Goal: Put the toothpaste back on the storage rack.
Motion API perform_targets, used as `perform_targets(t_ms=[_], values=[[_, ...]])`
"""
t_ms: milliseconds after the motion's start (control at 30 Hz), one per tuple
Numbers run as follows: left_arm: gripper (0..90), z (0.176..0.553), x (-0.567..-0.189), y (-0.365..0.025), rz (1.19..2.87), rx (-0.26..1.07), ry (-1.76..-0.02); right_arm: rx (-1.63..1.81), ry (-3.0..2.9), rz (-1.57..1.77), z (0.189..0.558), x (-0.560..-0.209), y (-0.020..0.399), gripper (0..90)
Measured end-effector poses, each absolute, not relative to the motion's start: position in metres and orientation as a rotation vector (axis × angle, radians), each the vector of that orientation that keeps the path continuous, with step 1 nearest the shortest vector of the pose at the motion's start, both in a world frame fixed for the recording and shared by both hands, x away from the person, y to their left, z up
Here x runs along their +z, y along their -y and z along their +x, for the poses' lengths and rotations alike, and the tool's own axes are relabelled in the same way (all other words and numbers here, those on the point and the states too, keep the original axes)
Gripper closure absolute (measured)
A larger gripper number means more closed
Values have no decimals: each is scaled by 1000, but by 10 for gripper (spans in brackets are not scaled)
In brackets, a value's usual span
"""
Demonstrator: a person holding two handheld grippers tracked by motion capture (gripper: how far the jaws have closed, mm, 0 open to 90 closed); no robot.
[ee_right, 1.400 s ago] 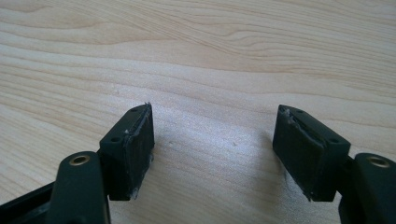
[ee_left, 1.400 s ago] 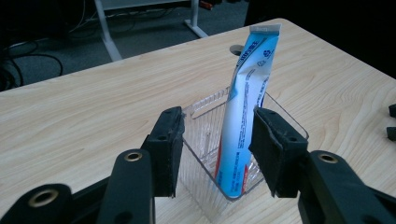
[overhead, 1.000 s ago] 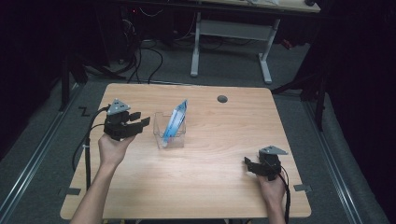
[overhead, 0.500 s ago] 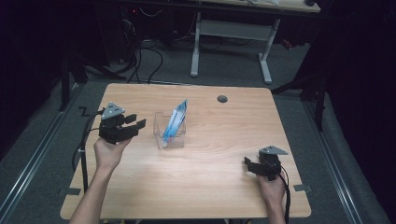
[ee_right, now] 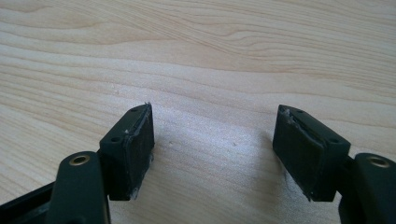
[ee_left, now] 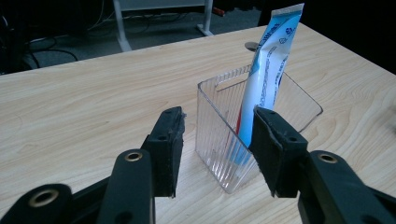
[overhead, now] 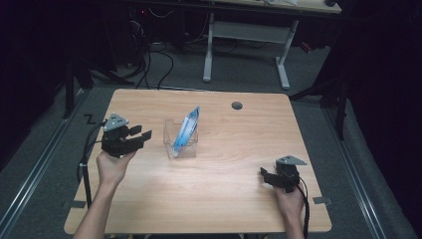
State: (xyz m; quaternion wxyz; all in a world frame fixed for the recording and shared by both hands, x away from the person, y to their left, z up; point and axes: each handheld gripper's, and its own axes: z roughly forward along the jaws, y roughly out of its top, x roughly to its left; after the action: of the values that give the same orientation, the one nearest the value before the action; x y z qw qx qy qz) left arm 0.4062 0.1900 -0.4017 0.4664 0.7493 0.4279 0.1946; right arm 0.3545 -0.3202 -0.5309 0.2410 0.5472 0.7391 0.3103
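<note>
— Where was the clear container when you looked?

— The clear ribbed container (overhead: 180, 140) stood upright near the middle of the tabletop (overhead: 214, 199), a little toward the far left. A blue-and-white tube (overhead: 187, 130) leaned inside it, its flat crimped end sticking up above the rim and tilting toward the far right.

— And the left gripper?

— The left gripper (overhead: 142, 135) was held just above the tabletop to the left of the container, pointing at it, near but apart. In the left gripper view its jaws stood partly apart with nothing between the pads, so they were open and empty. The container (ee_left: 254, 130) sat just beyond the tips, and the right-hand jaw overlapped its near wall in that view; I could not tell whether it touched. The tube (ee_left: 268, 79) rose behind that jaw.

— What about the right one?

— The right gripper (overhead: 266, 175) was at the near right of the tabletop, well apart from the container, in the person's right hand (overhead: 292, 203). The right gripper view showed its jaws wide apart over bare wood (ee_right: 210, 60), holding nothing.

— Anything else on the surface?

— A small round dark grommet (overhead: 237, 105) near the far edge. Beyond it, a white desk frame (overhead: 246, 47) stood on the dark floor.
</note>
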Motion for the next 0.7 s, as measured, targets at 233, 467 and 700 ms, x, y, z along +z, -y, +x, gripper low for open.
perform_targets(t_ms=[233, 467, 700], values=[[536, 403, -408, -194, 1841, 475, -1066, 849, -2022, 1497, 354, -531, 320, 293], [536, 400, -414, -199, 1834, 468, -1084, 849, -2022, 1497, 354, -531, 320, 293], [535, 396, -422, -203, 1837, 463, -1105, 848, -2022, 1497, 354, -531, 320, 293]])
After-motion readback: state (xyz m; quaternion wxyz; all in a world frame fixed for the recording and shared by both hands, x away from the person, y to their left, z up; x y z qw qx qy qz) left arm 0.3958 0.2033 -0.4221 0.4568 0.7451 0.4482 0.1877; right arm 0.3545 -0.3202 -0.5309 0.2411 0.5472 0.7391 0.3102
